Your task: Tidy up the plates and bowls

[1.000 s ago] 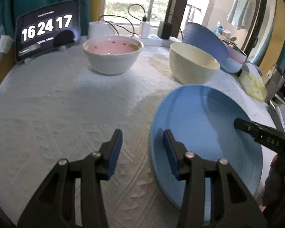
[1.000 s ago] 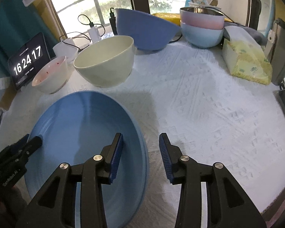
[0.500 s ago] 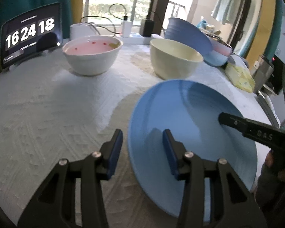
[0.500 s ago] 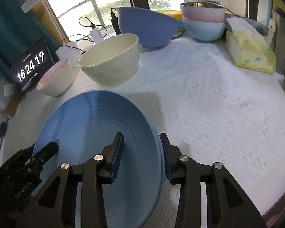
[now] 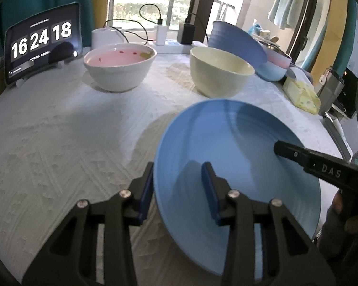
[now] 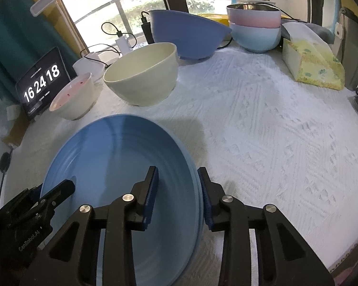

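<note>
Blue plate (image 6: 112, 166) rim between closing tongs (image 6: 177, 195)

The near edge of the round blue ceramic plate (image 5: 238, 147) runs out of the bottom of the picture behind the left tool (image 5: 177, 190). The plate's underside is hidden, so whether it rests on the white textured tabletop (image 6: 274, 124) cannot be told. Small print under the tablet clock's (image 5: 40, 40) digits is too small to read.

Daylight comes through a railed window (image 5: 152, 4) behind the table (image 5: 59, 128), which wears a white textured cloth. Teal curtains (image 6: 4, 35) hang beside it, greenery showing outside.
</note>
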Demonstrator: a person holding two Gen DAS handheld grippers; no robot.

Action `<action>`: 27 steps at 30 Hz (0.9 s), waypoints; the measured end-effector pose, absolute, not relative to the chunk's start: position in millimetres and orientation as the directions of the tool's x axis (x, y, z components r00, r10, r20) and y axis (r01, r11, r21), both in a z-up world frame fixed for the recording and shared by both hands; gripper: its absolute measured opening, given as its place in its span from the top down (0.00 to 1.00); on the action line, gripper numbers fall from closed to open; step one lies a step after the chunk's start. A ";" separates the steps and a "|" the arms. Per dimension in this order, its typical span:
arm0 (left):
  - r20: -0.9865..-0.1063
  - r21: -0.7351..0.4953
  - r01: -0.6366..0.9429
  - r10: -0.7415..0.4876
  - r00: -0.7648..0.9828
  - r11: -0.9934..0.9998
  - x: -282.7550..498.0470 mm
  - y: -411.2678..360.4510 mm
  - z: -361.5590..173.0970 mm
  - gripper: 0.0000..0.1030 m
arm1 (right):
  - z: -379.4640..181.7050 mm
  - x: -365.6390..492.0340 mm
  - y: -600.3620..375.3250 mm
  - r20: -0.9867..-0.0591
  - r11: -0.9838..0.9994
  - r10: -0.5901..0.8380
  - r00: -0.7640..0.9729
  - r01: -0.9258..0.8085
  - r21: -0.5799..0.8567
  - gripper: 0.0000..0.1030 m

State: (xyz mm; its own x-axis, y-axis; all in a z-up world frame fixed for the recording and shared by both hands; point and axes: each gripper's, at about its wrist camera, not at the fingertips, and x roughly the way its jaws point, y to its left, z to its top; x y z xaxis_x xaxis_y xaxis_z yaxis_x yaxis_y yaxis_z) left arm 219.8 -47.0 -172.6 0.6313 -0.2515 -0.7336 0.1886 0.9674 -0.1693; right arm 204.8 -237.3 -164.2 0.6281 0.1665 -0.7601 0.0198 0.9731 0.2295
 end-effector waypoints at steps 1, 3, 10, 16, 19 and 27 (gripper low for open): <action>-0.733 -0.168 0.185 -0.248 0.633 0.968 218.8 -45.7 -171.8 0.61 | -164.0 204.6 -236.3 -0.760 0.973 0.170 0.628 0.016 0.231 0.66; -0.730 -0.165 0.181 -0.244 0.639 0.970 216.4 -43.2 -170.1 0.61 | -162.7 204.4 -234.0 -0.757 0.973 0.174 0.630 0.009 0.231 0.66; -0.711 -0.167 0.162 -0.233 0.664 0.972 212.4 -30.0 -162.4 0.61 | -153.7 206.5 -224.0 -0.743 0.975 0.183 0.644 -0.021 0.222 0.66; -0.698 -0.179 0.125 -0.216 0.683 0.976 211.0 -12.2 -159.0 0.61 | -146.7 213.7 -204.7 -0.737 0.977 0.195 0.647 -0.066 0.201 0.66; -0.690 -0.184 0.103 -0.203 0.695 0.978 209.1 0.0 -157.2 0.61 | -143.1 218.1 -193.4 -0.733 0.977 0.205 0.648 -0.090 0.194 0.66; -0.676 -0.190 0.042 -0.162 0.719 0.981 205.9 34.3 -154.7 0.61 | -137.6 227.5 -156.1 -0.731 0.972 0.236 0.640 -0.154 0.179 0.66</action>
